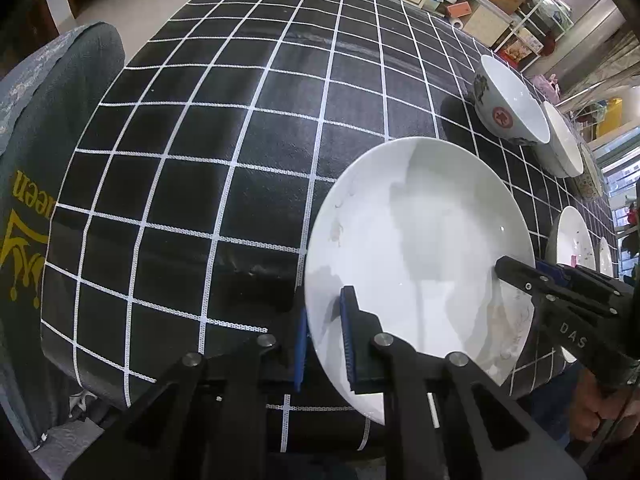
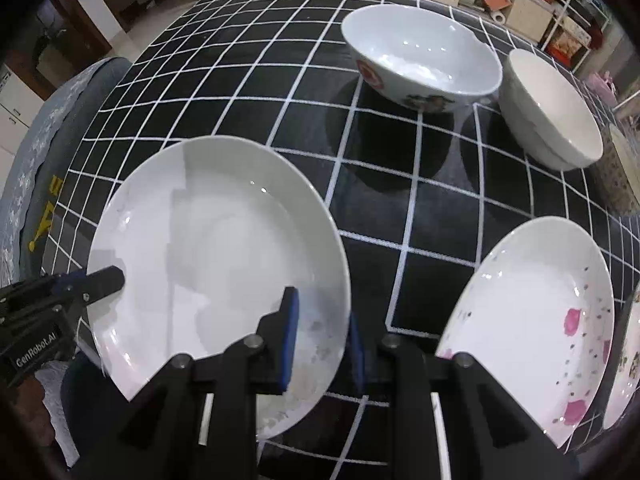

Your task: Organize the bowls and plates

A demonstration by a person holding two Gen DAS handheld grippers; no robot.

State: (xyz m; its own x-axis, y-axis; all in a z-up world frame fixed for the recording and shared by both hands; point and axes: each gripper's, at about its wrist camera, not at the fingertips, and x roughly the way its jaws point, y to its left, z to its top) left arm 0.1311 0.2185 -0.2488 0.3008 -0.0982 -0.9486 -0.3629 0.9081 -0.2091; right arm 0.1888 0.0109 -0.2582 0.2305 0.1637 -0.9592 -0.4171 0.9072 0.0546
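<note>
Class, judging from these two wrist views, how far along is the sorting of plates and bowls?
Done: nothing stacked yet. In hand: both tools, left and right, clamp opposite rims of the plain white plate. Left: the pink-flowered plate, the red-medallion bowl and the plain white bowl sit separately on the black checked tablecloth.

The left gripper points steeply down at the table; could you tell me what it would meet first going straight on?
The left gripper already straddles the white plate's rim, so the plate, then the checked tablecloth beneath.
</note>
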